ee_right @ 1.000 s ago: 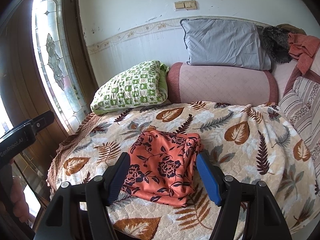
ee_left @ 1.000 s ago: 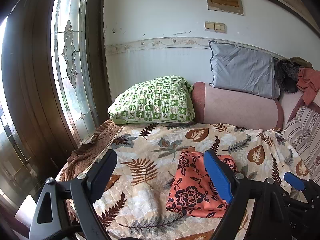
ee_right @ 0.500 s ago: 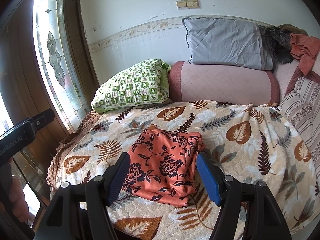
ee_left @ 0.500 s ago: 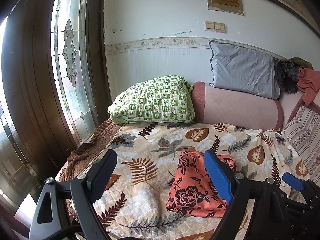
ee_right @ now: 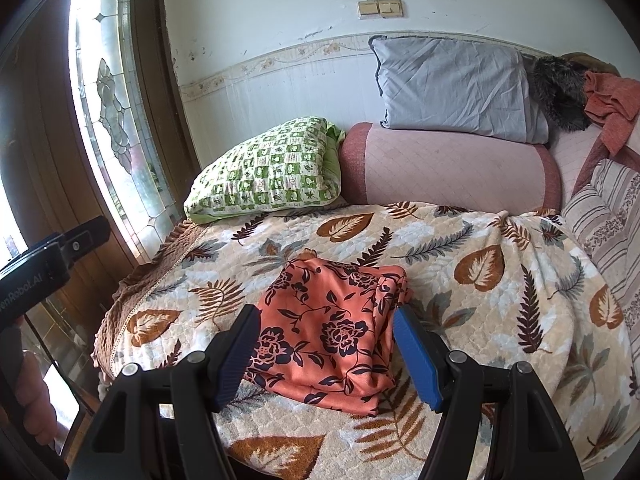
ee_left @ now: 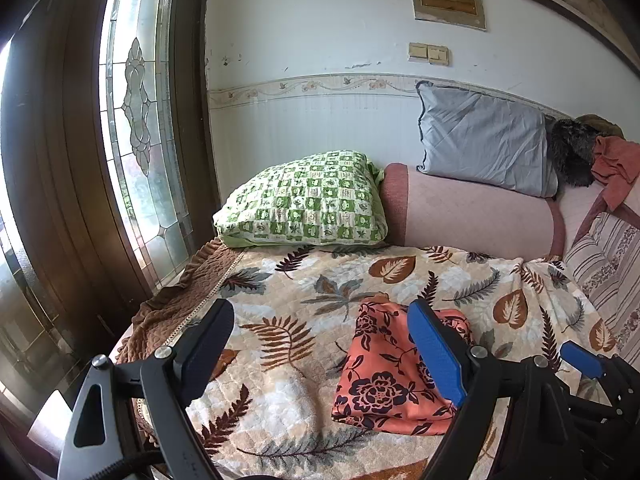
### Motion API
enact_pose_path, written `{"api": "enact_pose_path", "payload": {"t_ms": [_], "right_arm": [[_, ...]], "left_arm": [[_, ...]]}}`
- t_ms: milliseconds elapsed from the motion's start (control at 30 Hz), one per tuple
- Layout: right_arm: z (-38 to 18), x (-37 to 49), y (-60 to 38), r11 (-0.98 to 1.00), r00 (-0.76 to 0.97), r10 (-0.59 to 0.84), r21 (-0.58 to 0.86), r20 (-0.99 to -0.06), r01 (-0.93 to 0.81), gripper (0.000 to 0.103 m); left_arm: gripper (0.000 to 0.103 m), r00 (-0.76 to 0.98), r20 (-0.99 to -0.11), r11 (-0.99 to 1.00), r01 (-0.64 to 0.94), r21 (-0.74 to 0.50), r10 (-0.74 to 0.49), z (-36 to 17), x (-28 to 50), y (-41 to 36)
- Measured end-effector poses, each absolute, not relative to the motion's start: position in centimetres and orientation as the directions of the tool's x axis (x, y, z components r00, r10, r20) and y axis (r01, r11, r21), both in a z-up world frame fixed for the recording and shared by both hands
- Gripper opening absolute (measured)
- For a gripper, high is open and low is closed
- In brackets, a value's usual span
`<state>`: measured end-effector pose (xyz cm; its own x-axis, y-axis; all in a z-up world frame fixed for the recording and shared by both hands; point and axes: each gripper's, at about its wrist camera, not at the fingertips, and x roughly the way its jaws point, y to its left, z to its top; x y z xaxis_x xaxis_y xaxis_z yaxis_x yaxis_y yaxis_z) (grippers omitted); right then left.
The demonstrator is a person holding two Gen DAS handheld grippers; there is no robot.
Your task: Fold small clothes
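Observation:
An orange cloth with dark flowers (ee_right: 332, 328) lies folded into a compact rectangle on the leaf-patterned blanket (ee_right: 480, 272); it also shows in the left wrist view (ee_left: 384, 376). My right gripper (ee_right: 326, 350) is open and empty, held near the cloth's front edge, its jaws standing either side of it. My left gripper (ee_left: 320, 356) is open and empty, held to the left of the cloth. The right gripper's blue tip (ee_left: 580, 354) shows at the lower right of the left wrist view.
A green checked pillow (ee_right: 268, 172), a pink bolster (ee_right: 452, 168) and a grey pillow (ee_right: 452, 84) line the back. A striped cushion (ee_right: 612, 216) sits at right. A stained-glass door (ee_left: 136, 152) stands at left. The bed's front edge is just below the grippers.
Both grippers have stayed open and nearly still; the right wrist view has shifted only slightly. The folded cloth has not moved.

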<state>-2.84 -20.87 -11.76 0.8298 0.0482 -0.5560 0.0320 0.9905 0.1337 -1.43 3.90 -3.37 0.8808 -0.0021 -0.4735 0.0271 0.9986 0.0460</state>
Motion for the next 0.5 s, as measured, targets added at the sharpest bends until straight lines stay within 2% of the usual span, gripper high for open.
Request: {"api": "enact_pose_path", "payload": {"t_ms": [500], "right_arm": [[-10.86,-2.27,-21.48,0.988,0.850,0.023,0.142,-0.527,0.061,0.072]], "left_arm": [[0.089,0.879,-0.477,0.999,0.024,0.030,-0.007,-3.48,-0.73,4.54]]}}
